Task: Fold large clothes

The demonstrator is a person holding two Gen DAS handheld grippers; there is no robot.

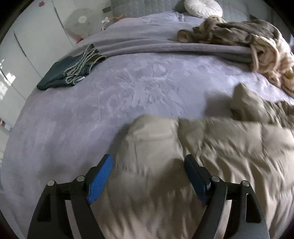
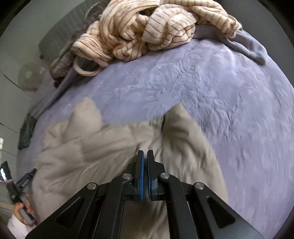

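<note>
A large beige padded garment lies crumpled on the lavender bedspread. My left gripper is open, its blue-padded fingers spread above the garment's left edge, holding nothing. In the right wrist view the same beige garment spreads under my right gripper, whose jaws are pressed together just above the cloth; whether fabric is pinched between them cannot be told. The view is motion-blurred.
Folded dark jeans lie at the far left of the bed. A striped cream fleece garment is heaped at the far side, also showing in the left wrist view. A round white cushion and a grey folded blanket lie behind. The person's left hand shows at lower left.
</note>
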